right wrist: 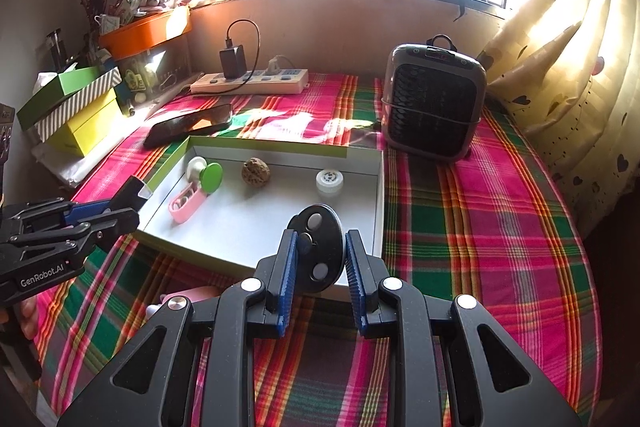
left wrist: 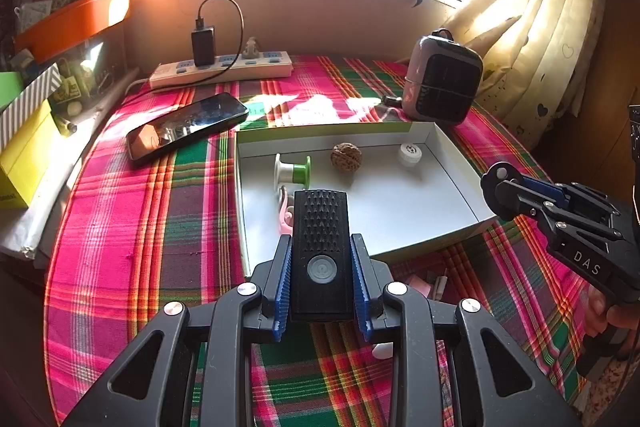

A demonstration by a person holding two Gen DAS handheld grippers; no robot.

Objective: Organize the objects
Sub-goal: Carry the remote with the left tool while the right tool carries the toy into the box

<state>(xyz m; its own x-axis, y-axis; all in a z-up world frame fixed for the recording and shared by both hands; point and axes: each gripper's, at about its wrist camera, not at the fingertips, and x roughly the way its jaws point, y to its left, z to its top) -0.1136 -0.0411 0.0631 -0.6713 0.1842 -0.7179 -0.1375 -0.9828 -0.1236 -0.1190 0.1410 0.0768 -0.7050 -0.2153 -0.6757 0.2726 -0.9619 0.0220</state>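
A black rectangular device with a round button (left wrist: 320, 247) is clamped between the blue pads of my left gripper (left wrist: 322, 241), just above the near edge of a shallow white box (left wrist: 460, 187). My right gripper (right wrist: 322, 237) is shut on a black round disc with pale dots (right wrist: 318, 251), over the box's near rim (right wrist: 192, 247). Inside the box lie a green-and-white spool (right wrist: 206, 175), a walnut (right wrist: 256, 171), a white cap (right wrist: 330, 181) and a pink case (right wrist: 186, 203). Each gripper shows in the other's view: right gripper (left wrist: 508, 187), left gripper (right wrist: 128, 205).
On the plaid cloth (right wrist: 480, 227) a phone (left wrist: 184, 125) lies left of the box, a power strip (left wrist: 224, 69) at the back, a grey heater (right wrist: 434, 103) back right. Stacked boxes (right wrist: 76, 111) line the left edge. Small pink and white items (left wrist: 424, 285) lie near the front.
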